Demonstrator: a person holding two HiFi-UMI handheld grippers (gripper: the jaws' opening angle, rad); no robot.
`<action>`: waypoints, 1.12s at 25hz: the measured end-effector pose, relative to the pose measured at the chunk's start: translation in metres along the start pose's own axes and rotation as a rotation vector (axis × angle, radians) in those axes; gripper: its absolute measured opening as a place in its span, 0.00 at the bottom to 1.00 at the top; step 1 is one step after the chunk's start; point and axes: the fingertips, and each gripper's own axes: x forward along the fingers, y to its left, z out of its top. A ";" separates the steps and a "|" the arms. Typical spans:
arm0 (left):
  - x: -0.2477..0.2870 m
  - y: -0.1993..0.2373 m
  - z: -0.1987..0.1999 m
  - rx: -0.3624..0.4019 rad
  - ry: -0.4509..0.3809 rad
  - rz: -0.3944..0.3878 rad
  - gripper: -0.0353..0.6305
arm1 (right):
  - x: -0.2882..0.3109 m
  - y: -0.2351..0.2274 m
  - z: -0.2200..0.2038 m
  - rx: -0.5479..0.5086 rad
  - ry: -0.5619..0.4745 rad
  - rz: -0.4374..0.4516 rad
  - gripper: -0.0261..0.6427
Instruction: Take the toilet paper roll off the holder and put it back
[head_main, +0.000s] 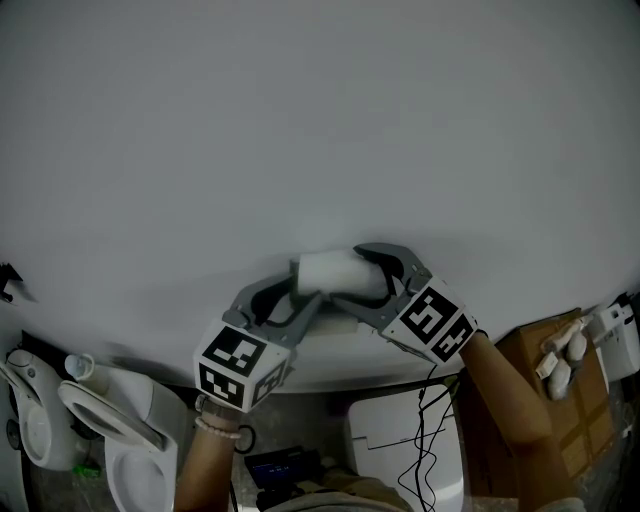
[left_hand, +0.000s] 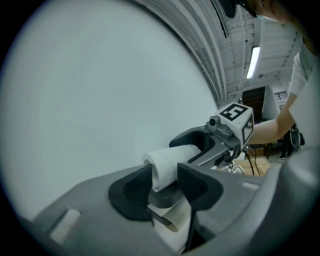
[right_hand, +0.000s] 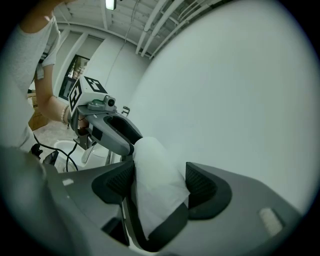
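Note:
The white toilet paper roll (head_main: 335, 270) lies sideways against the wall, with both grippers at its ends. My left gripper (head_main: 295, 290) comes from the lower left and has the roll's left end (left_hand: 167, 162) between its pads, which touch both sides. Below the roll sits the dark grey holder (left_hand: 165, 196), and a loose tail of paper (left_hand: 172, 227) hangs down. My right gripper (head_main: 352, 275) comes from the right and is shut on the other end of the roll (right_hand: 155, 185), which looks squeezed between its pads. Each gripper view shows the opposite gripper beyond the roll.
A plain white wall (head_main: 300, 120) fills most of the head view. Below stand a toilet (head_main: 110, 430) at the left, a white tank (head_main: 395, 445) with black cables (head_main: 425, 420) over it, and a cardboard box (head_main: 540, 370) at the right.

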 end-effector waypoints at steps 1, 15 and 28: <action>-0.001 0.000 0.001 0.001 -0.003 -0.001 0.27 | 0.000 0.000 0.000 0.007 -0.001 0.000 0.50; -0.025 -0.002 0.013 -0.004 -0.049 0.010 0.27 | -0.021 -0.008 0.026 0.043 -0.063 -0.096 0.52; -0.096 -0.016 0.055 0.059 -0.172 0.085 0.10 | -0.095 -0.009 0.060 0.228 -0.223 -0.422 0.18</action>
